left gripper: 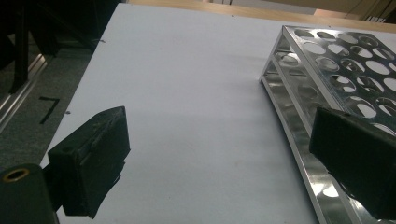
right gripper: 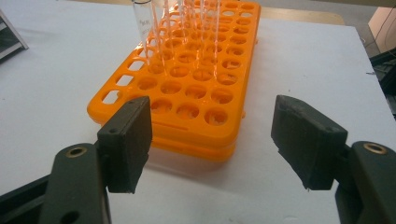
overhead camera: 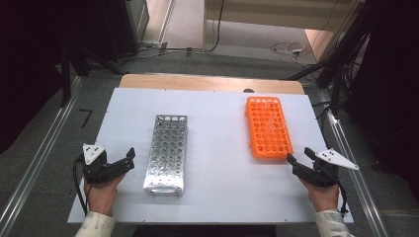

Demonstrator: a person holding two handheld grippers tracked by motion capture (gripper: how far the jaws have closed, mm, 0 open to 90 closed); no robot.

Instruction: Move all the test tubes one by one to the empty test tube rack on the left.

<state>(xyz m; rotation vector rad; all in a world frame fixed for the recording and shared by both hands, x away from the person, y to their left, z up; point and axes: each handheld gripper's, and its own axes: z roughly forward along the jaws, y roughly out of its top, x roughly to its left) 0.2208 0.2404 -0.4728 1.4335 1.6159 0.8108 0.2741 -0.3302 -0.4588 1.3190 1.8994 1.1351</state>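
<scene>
Left gripper (overhead camera: 129, 159): held at the desk's (overhead camera: 222, 163) near-left corner, jaws spread wide and empty, just beside the metal test-tube rack (overhead camera: 166, 154).
Right gripper (overhead camera: 299, 157): held at the near-right edge, jaws wide apart with nothing between them, aimed at the near end of the orange test-tube rack (overhead camera: 268, 127).
Glass test tubes (right gripper: 144, 23): stood upright in the far rows of the orange rack; their number cannot be told.
Metal rack: its holes appear empty.
Risk, tubes: neighbouring tubes could be knocked or cracked if wide jaws were pushed in among them.
Risk, rack: the light orange rack could be shoved along the desk by a low approach.
Risk, grip: smooth glass could slip from a loose hold.
</scene>
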